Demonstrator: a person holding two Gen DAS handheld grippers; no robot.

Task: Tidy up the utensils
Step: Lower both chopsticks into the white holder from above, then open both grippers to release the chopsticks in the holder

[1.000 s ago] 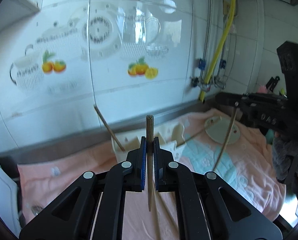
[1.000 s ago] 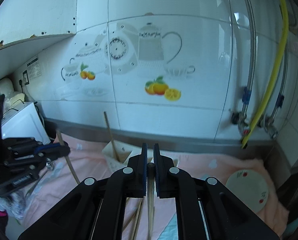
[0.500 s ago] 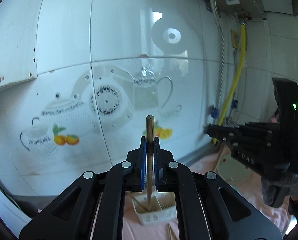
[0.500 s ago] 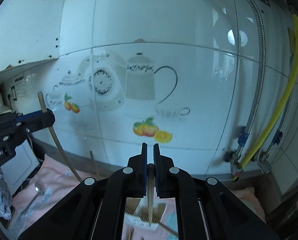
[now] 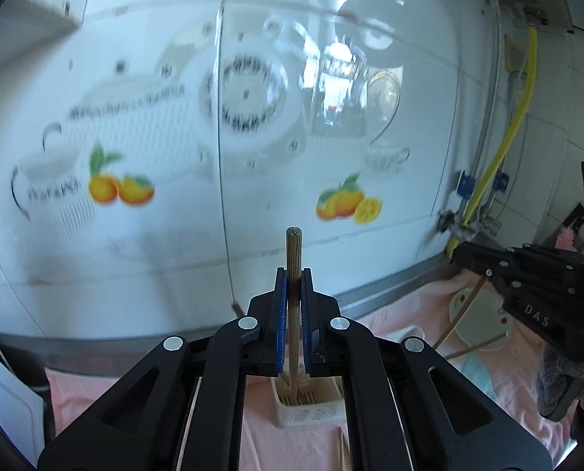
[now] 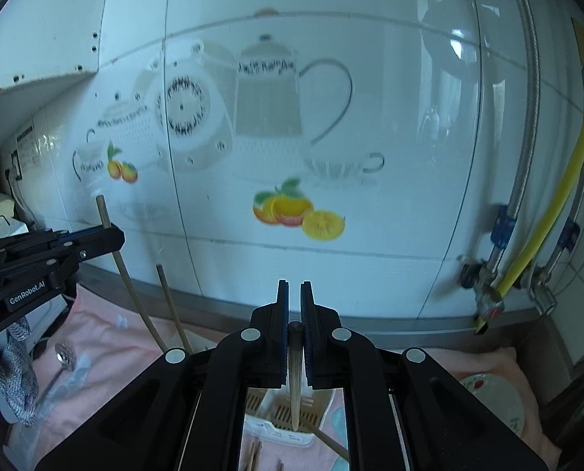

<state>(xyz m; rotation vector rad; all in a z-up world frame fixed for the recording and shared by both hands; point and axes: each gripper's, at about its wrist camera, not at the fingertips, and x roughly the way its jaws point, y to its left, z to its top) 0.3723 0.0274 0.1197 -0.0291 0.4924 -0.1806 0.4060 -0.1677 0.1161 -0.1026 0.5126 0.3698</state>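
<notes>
My left gripper is shut on a wooden chopstick held upright, its lower tip inside the white utensil holder below. My right gripper is shut on another chopstick, whose tip hangs over the same white holder. In the right wrist view the left gripper shows at the left with its chopstick; one more chopstick leans in the holder. In the left wrist view the right gripper shows at the right with its chopstick.
A pink cloth covers the counter. A metal spoon lies at the left, loose chopsticks lie in front of the holder. A small plate sits at the right. A tiled wall and yellow hose stand behind.
Both grippers have tilted down and come lower over the white holder, each still holding its chopstick. The holder and counter now show more below the jaws.
</notes>
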